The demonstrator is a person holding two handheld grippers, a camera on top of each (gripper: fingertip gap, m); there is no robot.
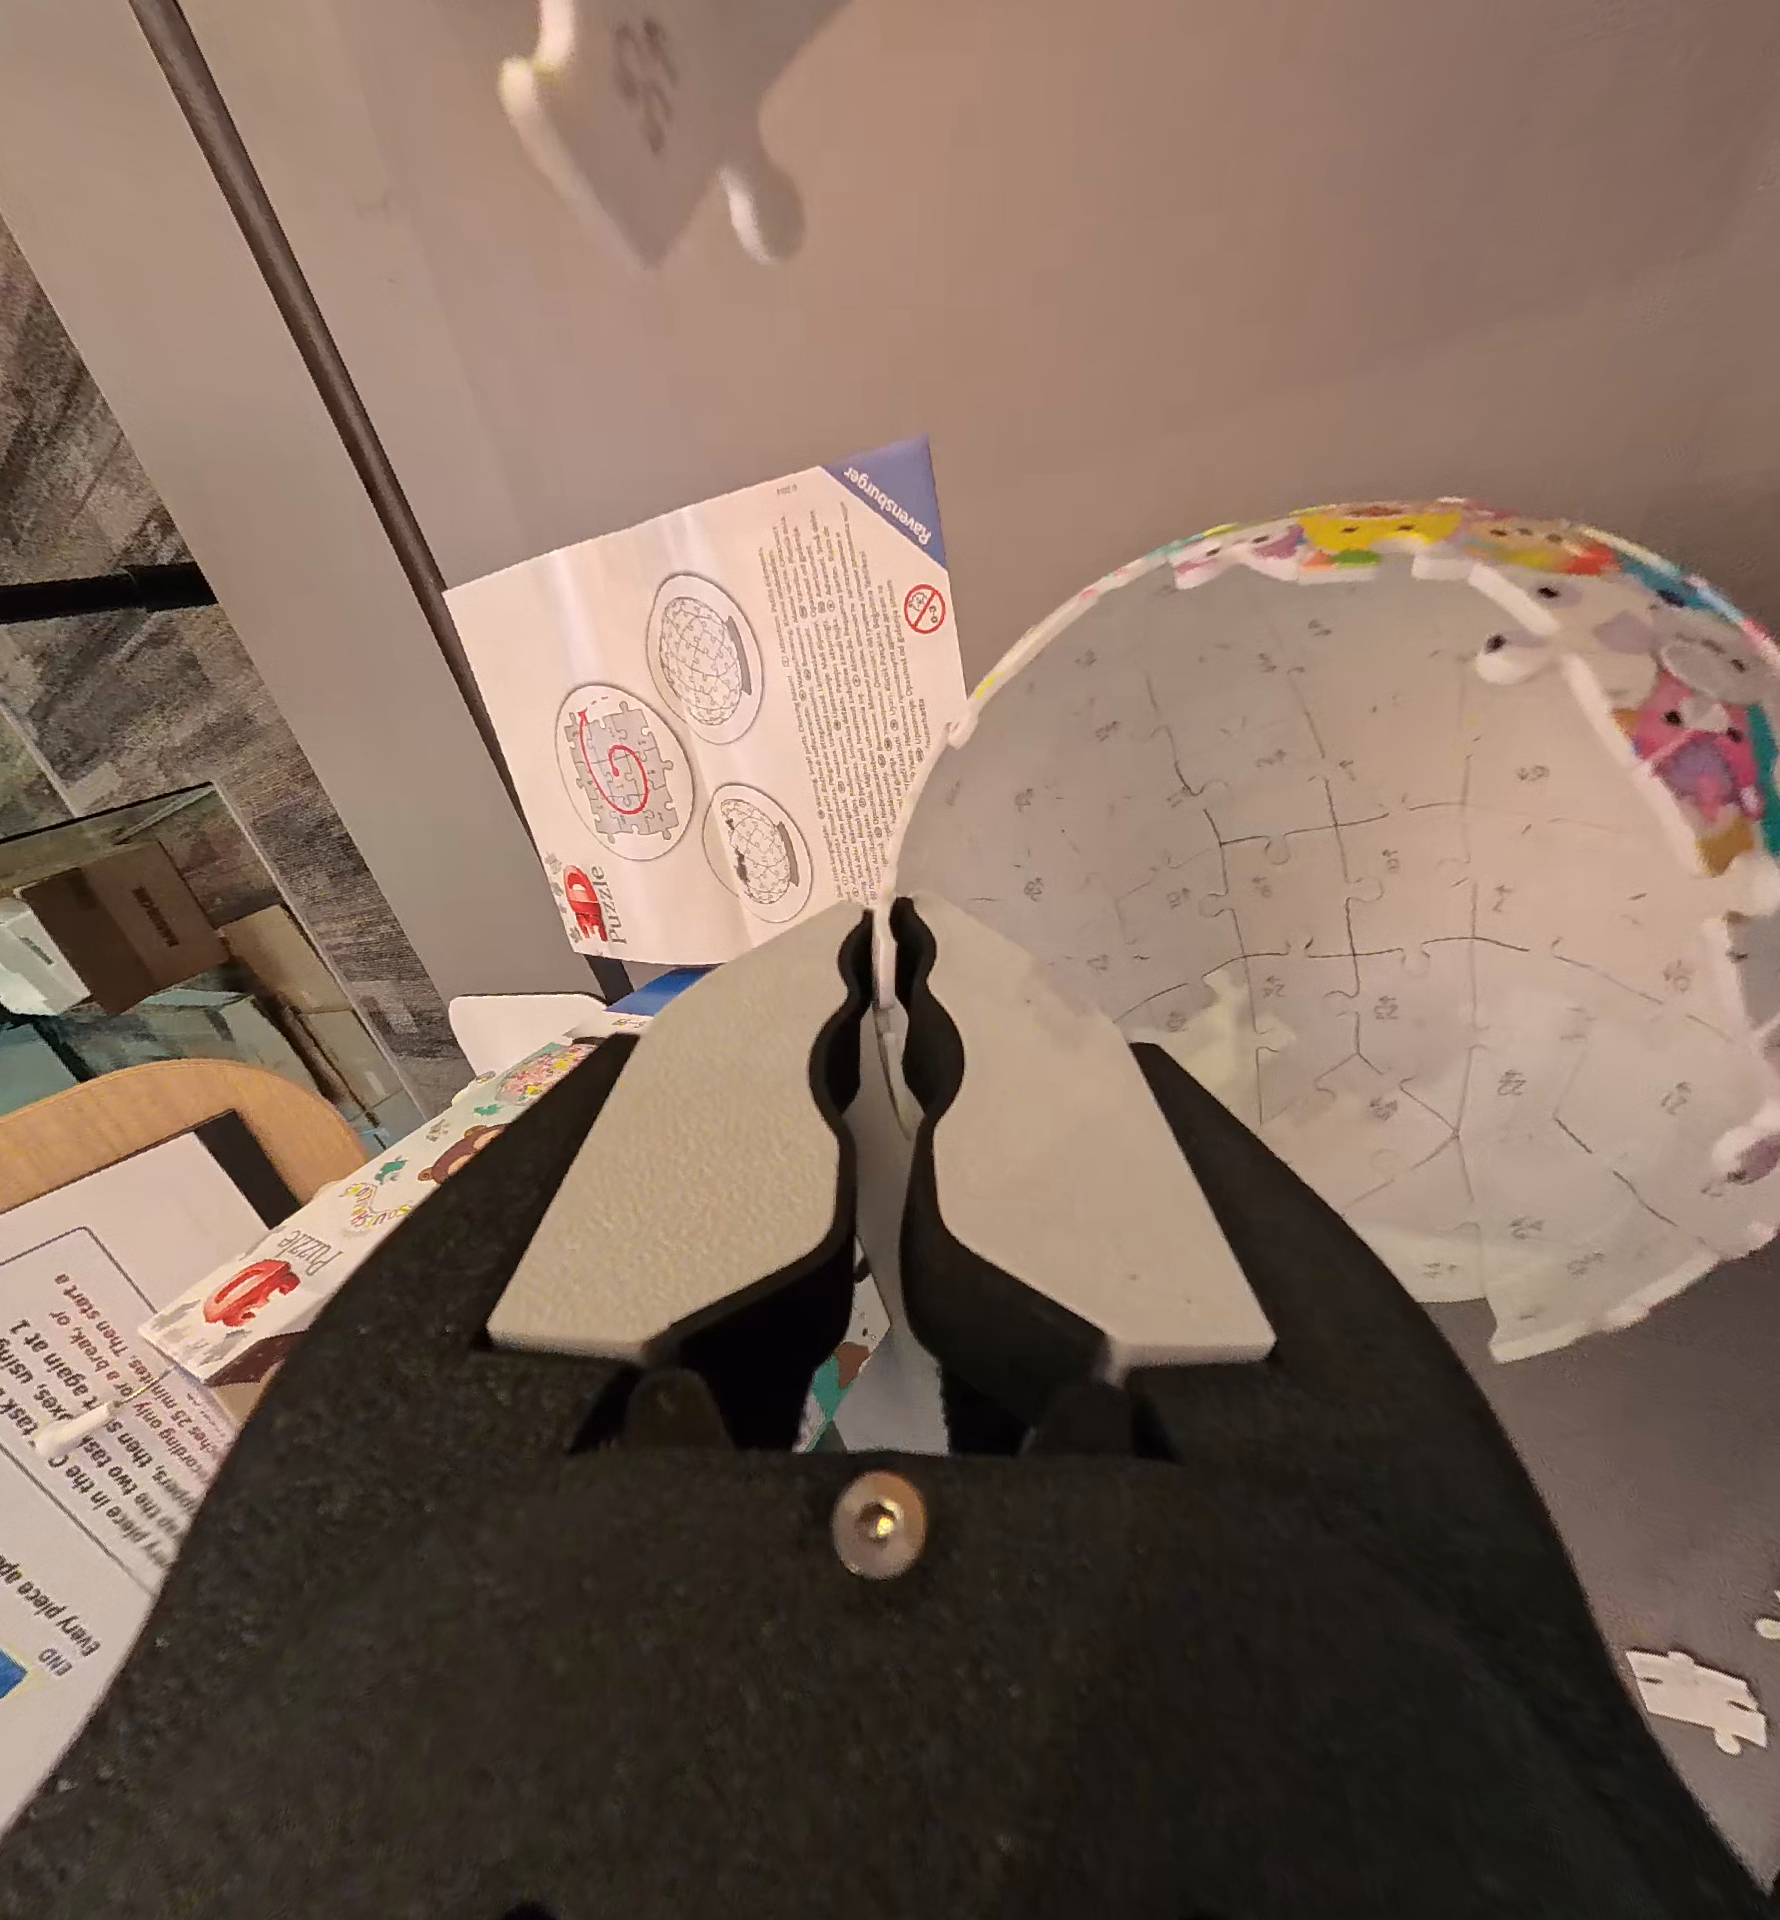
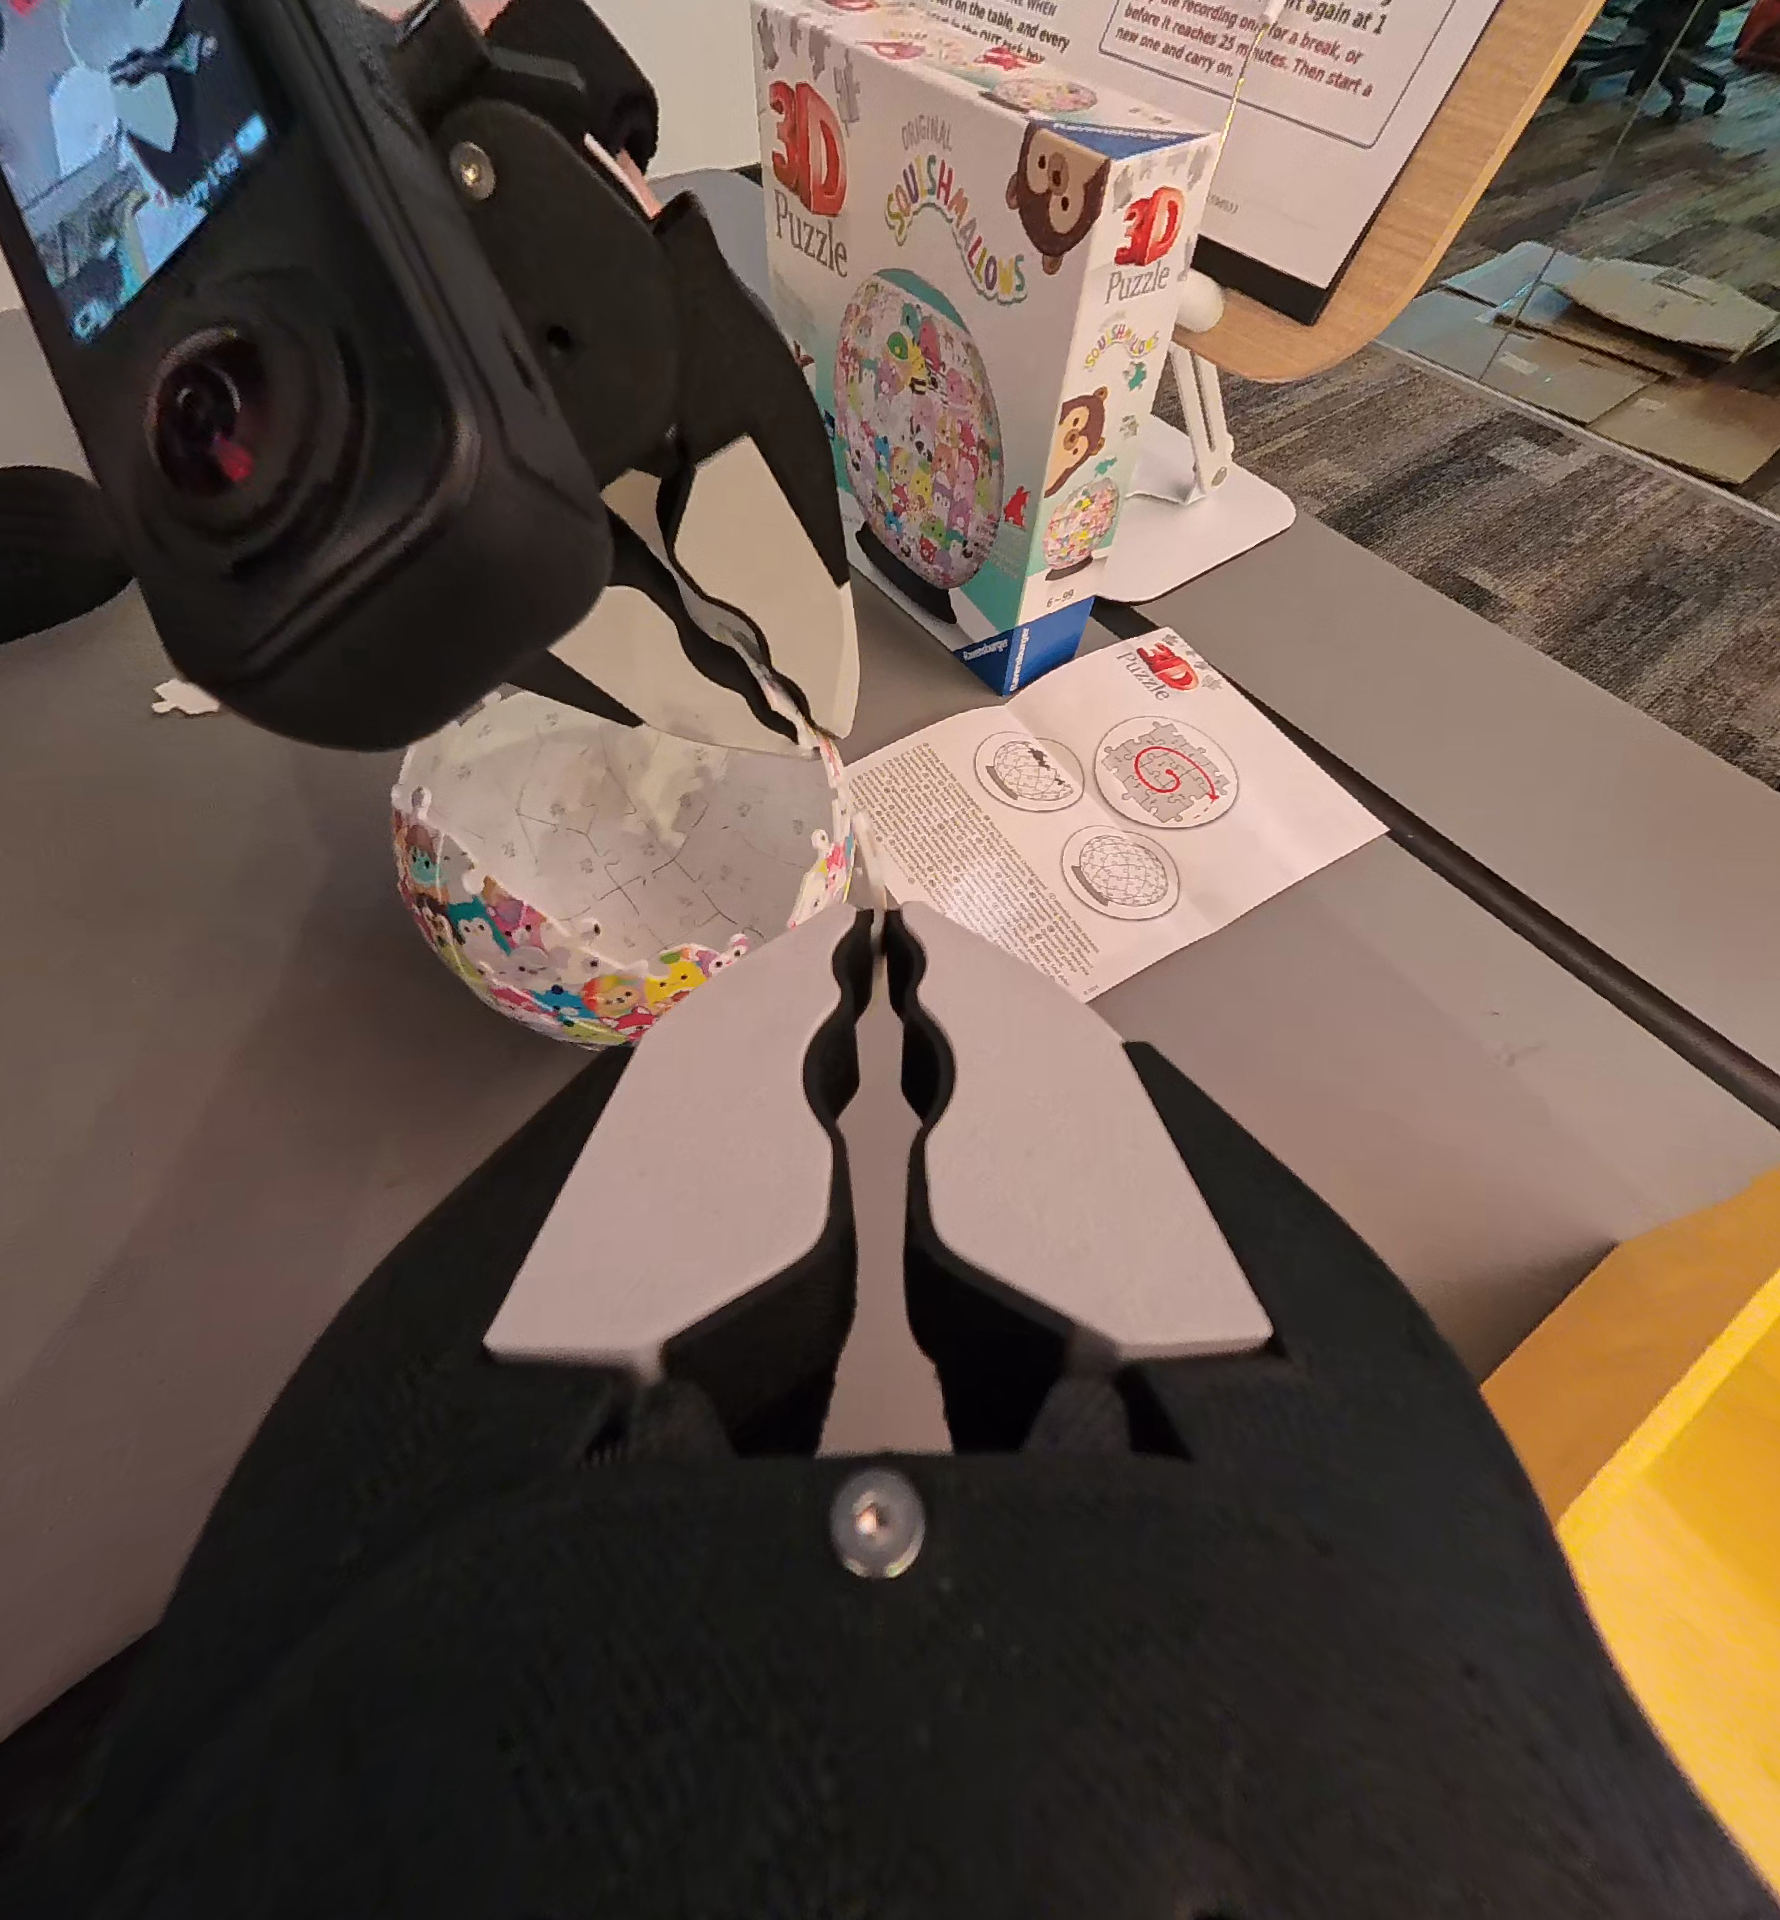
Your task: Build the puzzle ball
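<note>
The half-built puzzle ball [image 1: 1385, 883] is an open shell, white and numbered inside and printed with colourful characters outside. It rests on the grey table [image 2: 190, 1039], opening up. My left gripper [image 1: 884, 914] is shut on the ball's rim; in the right wrist view the left gripper [image 2: 808, 727] comes down from the upper left onto the ball [image 2: 605, 831]. My right gripper [image 2: 881, 920] is shut on a white puzzle piece, seen only as a thin edge [image 2: 878, 961] between the tips. The piece [image 1: 647, 135] shows blurred, above and beyond the ball, in the left wrist view.
The puzzle box [image 2: 948, 343] stands behind the ball, with the folded instruction leaflet [image 2: 1104, 821] flat beside it. Loose white pieces [image 1: 1696, 1704] lie on the table. A yellow bin [image 2: 1717, 1455] is at the right. A wood-framed sign [image 1: 55, 1403] stands behind the box. The table edge [image 2: 1488, 862] runs diagonally. The grippers' ends are close to 11 cm from one another.
</note>
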